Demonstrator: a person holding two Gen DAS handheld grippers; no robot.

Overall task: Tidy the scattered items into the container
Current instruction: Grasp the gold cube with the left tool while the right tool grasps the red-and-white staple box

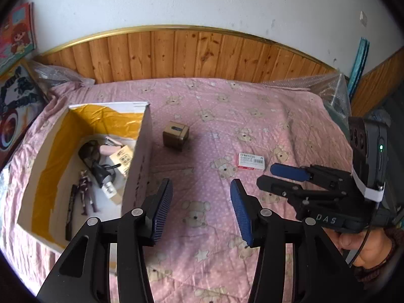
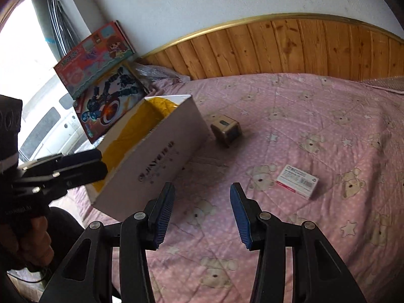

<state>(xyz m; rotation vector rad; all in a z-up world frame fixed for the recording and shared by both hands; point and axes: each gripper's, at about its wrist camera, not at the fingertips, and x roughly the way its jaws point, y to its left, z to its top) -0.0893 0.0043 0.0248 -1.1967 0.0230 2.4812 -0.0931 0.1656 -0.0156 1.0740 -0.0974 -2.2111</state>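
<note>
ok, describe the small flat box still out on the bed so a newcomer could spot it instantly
Start at the big open cardboard box on the pink bedspread. Two things lie loose on the spread beside it: a brown cube close to the box wall, and farther off, the small flat box. It is white with a red edge and a printed barcode label, thin rather than cubic.

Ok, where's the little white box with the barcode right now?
The white box lies flat on the pink bedspread, right of the brown cube, ahead-right of the right gripper.
</note>
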